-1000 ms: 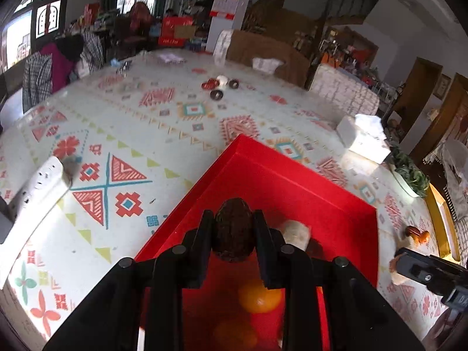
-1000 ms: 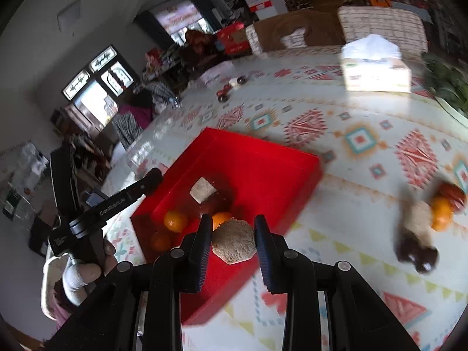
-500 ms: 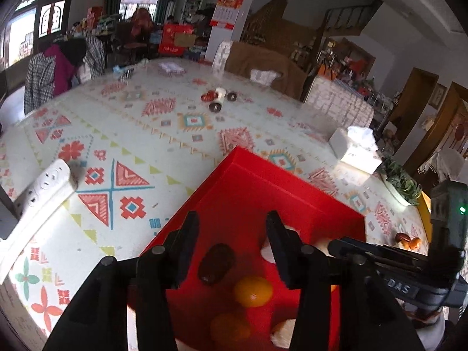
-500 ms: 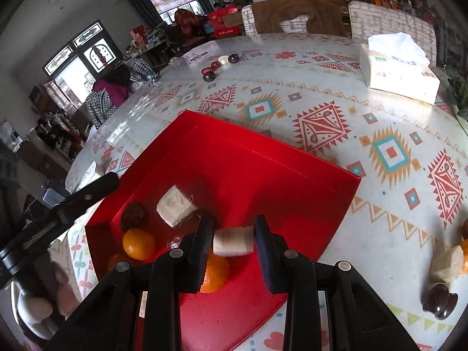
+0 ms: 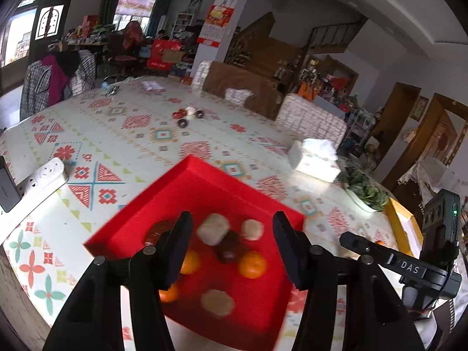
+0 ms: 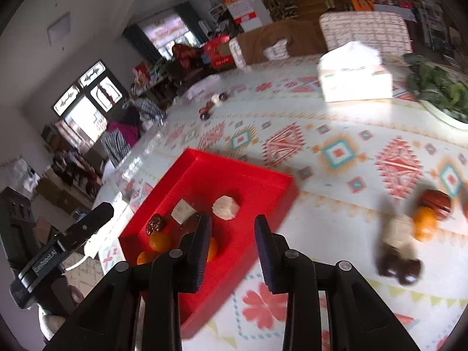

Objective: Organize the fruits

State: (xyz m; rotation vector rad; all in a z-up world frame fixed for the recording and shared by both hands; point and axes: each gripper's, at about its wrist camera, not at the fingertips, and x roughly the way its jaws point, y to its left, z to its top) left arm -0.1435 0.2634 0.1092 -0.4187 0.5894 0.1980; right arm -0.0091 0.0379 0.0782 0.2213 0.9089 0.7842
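Left wrist view: the left gripper (image 5: 232,244) hangs spread wide and empty over the red tray (image 5: 201,175) at lower centre. Inside lie oranges (image 5: 252,264), pale chunks (image 5: 212,229) and a dark fruit (image 5: 229,247). A tissue box (image 5: 316,161) sits at right.

Right wrist view: the right gripper (image 6: 232,241) is released, holding nothing, above the red tray's (image 6: 242,172) near edge. Loose fruit, among them an orange (image 6: 424,223), lies at right on the patterned tablecloth (image 6: 336,152), well apart from the tray.
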